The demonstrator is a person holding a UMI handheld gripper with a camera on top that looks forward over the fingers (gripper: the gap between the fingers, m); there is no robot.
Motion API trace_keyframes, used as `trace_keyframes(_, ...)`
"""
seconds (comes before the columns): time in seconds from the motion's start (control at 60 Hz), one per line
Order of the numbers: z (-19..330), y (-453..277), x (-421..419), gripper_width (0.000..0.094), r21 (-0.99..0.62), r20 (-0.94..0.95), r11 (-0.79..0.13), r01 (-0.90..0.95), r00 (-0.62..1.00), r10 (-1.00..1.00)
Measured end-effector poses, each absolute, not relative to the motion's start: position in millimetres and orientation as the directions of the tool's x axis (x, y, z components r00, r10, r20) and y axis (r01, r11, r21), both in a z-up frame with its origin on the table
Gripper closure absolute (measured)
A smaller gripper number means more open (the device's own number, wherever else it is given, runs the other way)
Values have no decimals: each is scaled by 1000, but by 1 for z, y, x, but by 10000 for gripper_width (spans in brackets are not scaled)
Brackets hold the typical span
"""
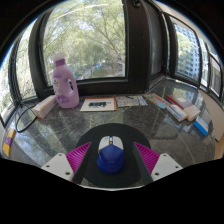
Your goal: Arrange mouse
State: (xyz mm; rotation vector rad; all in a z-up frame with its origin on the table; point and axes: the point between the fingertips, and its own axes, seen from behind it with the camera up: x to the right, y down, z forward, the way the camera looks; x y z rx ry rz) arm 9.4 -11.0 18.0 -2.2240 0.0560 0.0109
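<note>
A blue and white mouse (pixel 110 155) lies between my two fingers, on a dark mat (pixel 112 134) on the marbled tabletop. My gripper (pixel 112 160) is open. The left pink pad (pixel 80 157) and the right pink pad (pixel 147 157) stand on either side of the mouse, with a small gap at each side. The mouse's white front end, with its wheel, points away from me.
A pink bottle (pixel 64 82) stands at the far left by the window. A flat printed card (pixel 98 103) lies beyond the mat. Boxes and small items (pixel 186 110) sit along the right side. A cable (pixel 24 120) and papers lie at the left.
</note>
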Motion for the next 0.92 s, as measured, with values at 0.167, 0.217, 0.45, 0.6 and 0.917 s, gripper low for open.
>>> trace_keyframes(0.167,86,-52,7,76,-841,15,-541,-18,998,-58)
trace_keyframes(0.217,105,-70,3,78,-851,25,-524,-9,998,-59)
trace_keyframes(0.45,163,-161,-20,76,-874,58,-485,11,995,-81)
trace_keyframes(0.6,177,-206,-35,83,-880,69,-475,23,994,-81)
trace_keyframes(0.917,186,-240,-45,81,-881,89,-471,41,993,-82)
